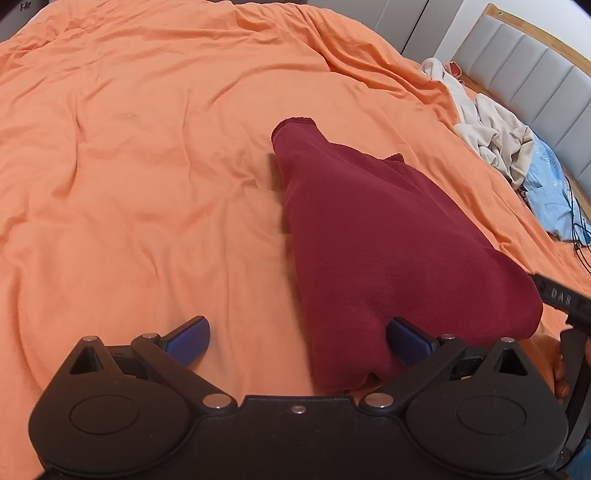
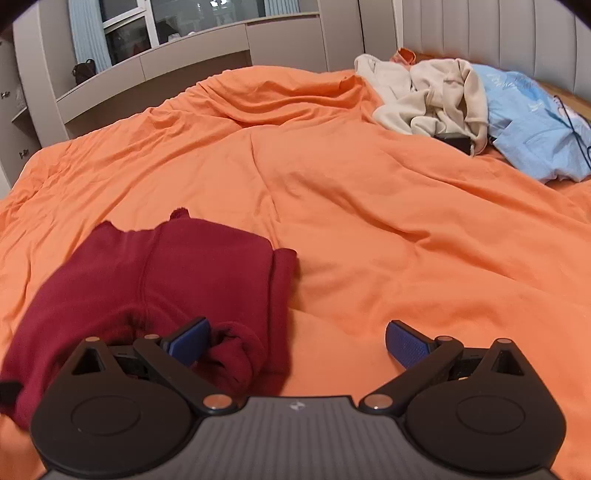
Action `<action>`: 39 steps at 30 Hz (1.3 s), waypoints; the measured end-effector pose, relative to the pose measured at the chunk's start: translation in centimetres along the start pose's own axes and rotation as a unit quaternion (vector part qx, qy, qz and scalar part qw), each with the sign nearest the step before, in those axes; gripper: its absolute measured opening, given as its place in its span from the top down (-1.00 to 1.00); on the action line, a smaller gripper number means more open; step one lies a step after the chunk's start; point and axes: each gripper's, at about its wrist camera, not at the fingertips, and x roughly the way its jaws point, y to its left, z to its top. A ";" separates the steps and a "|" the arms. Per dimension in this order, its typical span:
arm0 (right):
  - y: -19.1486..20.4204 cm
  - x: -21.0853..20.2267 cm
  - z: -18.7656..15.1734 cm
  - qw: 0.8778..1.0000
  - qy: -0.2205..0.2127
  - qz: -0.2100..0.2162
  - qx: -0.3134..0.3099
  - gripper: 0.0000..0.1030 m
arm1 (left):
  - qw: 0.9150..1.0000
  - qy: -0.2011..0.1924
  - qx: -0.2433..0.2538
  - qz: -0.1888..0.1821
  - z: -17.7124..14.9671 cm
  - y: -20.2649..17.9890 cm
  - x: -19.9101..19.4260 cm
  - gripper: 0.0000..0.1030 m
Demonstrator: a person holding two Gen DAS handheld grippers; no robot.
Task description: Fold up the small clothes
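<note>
A dark red small garment [image 1: 388, 243] lies folded over on the orange bed cover [image 1: 147, 166]. My left gripper [image 1: 297, 341] is open just above the cover, its right pad against the garment's near edge, its left pad over bare cover. In the right wrist view the same garment [image 2: 166, 280] lies at the lower left, with a bunched fold between the pads. My right gripper [image 2: 297, 341] is open, its left pad touching that fold, its right pad over bare orange cover [image 2: 406, 221]. Neither gripper holds anything.
A cream garment [image 2: 432, 96] and a light blue cloth [image 2: 532, 125] with a thin cable lie in a pile by the grey padded headboard [image 2: 498, 33]. Grey cabinets and a window [image 2: 166, 26] stand beyond the bed. The right gripper's body [image 1: 561, 295] shows at the right edge of the left wrist view.
</note>
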 end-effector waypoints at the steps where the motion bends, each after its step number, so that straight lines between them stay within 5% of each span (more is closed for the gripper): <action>1: -0.1 -0.1 -0.3 1.000 -0.001 -0.001 0.001 -1.00 | 1.000 0.000 0.001 0.000 -0.1 0.0 0.0 -0.99; 18: -0.4 -1.7 0.7 0.999 -0.038 -0.001 0.019 -1.00 | 1.000 -0.026 0.015 0.001 2.9 0.2 -0.9 -0.99; 27: -0.9 1.8 3.0 0.994 -0.020 0.076 0.071 -0.97 | 0.999 -0.020 -0.005 -0.034 5.6 1.1 1.5 -0.99; 33: -0.2 4.5 3.4 0.989 0.014 0.122 0.087 -0.43 | 0.999 -0.002 0.004 -0.044 6.9 0.9 3.6 -0.99; 39: 0.1 4.7 3.1 0.991 0.008 0.100 0.084 0.24 | 0.999 0.005 0.004 -0.045 7.0 0.8 4.6 -0.99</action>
